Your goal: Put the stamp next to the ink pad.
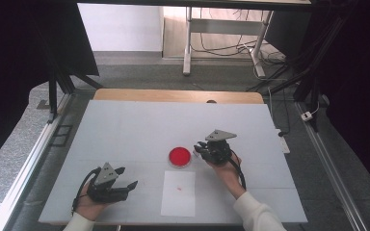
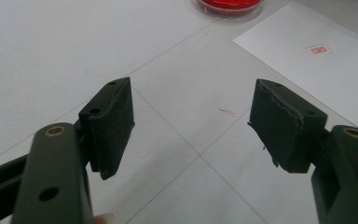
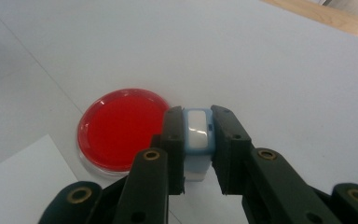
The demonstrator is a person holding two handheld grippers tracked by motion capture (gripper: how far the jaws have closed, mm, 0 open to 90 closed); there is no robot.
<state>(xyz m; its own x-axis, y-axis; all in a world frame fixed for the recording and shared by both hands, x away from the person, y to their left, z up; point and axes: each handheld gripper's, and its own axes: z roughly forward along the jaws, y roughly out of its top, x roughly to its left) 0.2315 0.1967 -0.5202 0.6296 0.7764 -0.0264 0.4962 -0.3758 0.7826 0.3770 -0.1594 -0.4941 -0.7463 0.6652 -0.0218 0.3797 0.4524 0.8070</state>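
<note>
Beside the red ink pad, the right gripper clamps a small pale-blue stamp. The left gripper rests near the white paper, jaws wide apart, holding nothing.

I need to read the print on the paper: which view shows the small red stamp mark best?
The left gripper view: the red mark on the paper is near and framed. The high view shows a speck; the right gripper view shows a paper corner.

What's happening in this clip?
A person works at a white table with a hand-held gripper in each hand. The right hand-held gripper is clamped on a small light-blue and white stamp beside the round red ink pad. The left hand-held gripper is open, empty. A paper sheet carries one red mark.
</note>
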